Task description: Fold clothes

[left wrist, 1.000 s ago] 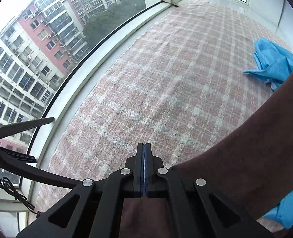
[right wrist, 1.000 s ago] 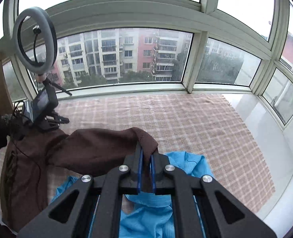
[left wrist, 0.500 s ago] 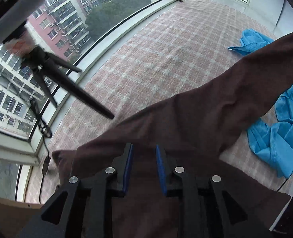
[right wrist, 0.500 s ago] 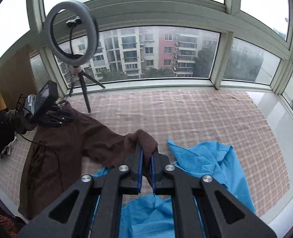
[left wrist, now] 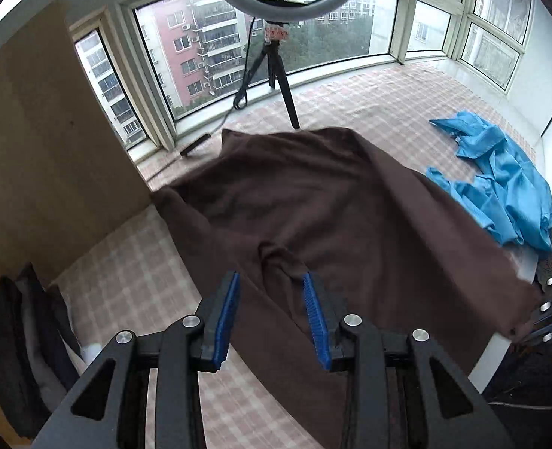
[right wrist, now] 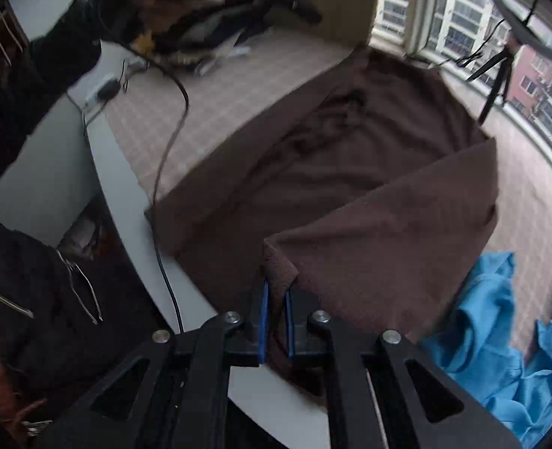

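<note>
A large brown garment [left wrist: 313, 205] lies spread on the plaid-covered platform [left wrist: 133, 280]. My left gripper [left wrist: 272, 314] is open just above its near edge, with brown cloth lying between the blue pads but not pinched. My right gripper [right wrist: 274, 318] is shut on a corner of the brown garment [right wrist: 350, 194] and holds that flap lifted over the rest. A crumpled blue garment [left wrist: 500, 183] lies to the right; it also shows in the right wrist view [right wrist: 500, 344].
A ring light on a tripod [left wrist: 276, 75] stands by the window behind the brown garment. A black cable [right wrist: 167, 149] runs across the platform's left edge. Dark folded clothes [left wrist: 21, 336] sit at the left. A wooden panel [left wrist: 43, 149] stands at the left.
My left gripper has opened and let go of the brown garment, which now lies spread out. My right gripper swung left, still holding its corner.
</note>
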Demonstrator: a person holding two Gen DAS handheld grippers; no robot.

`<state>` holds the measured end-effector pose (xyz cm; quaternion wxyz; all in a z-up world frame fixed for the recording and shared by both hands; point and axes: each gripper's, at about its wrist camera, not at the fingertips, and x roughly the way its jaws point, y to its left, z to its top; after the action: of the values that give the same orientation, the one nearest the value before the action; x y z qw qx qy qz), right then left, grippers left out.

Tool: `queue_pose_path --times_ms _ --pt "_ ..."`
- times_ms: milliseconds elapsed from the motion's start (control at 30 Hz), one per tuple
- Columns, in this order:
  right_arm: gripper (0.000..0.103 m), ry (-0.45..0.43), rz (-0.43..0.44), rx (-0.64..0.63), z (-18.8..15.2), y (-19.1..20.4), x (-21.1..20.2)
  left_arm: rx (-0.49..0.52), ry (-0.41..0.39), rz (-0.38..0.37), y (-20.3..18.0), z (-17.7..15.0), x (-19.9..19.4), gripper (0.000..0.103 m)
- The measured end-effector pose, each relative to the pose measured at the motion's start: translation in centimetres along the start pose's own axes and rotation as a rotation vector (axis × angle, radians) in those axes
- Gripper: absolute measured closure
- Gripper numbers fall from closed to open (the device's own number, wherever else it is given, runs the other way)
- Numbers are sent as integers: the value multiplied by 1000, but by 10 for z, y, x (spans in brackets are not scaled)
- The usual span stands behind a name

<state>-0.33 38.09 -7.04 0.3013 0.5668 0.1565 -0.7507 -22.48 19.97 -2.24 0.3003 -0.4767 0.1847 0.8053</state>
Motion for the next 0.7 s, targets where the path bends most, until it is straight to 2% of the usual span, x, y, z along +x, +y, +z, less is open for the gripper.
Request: queue_pose_path --times_ms 33,67,133,167,200,233,267,300,333,400,500,533,700 --pt "95 68 -24 -2 -7 2 19 -10 19 -27 -8 -13 6 69" --pt "95 99 -33 16 -12 -2 25 -14 42 -53 -19 -26 13 69" --pt "93 91 18 95 -19 -21 16 -2 93 -108 -46 -48 29 69" --pt "88 66 60 147 -21 -36 2 8 111 -135 -62 -58 36 69" --pt "76 29 89 192 -21 -54 -13 16 121 -164 -76 -64 43 69" --pt "68 -11 79 235 -22 -74 -26 21 128 -194 -89 -68 49 69" --pt "57 -40 31 285 -22 -96 -36 23 137 -215 -100 -69 56 69" --pt "56 -69 -17 335 -22 -118 -45 23 147 -229 -111 -67 63 69" --pt "56 -90 -32 385 -22 -140 -50 22 152 -241 -119 -62 70 69" --pt "56 -101 22 473 -20 -179 -46 14 158 -258 -129 -46 83 68" --pt "56 -86 -76 529 -12 -216 -30 23 160 -242 -137 -15 103 65" --pt "56 -78 -77 553 -9 -227 -21 31 156 -223 -137 -2 110 62" --pt "56 -81 10 718 -4 -282 23 -60 147 -139 -106 78 159 61"
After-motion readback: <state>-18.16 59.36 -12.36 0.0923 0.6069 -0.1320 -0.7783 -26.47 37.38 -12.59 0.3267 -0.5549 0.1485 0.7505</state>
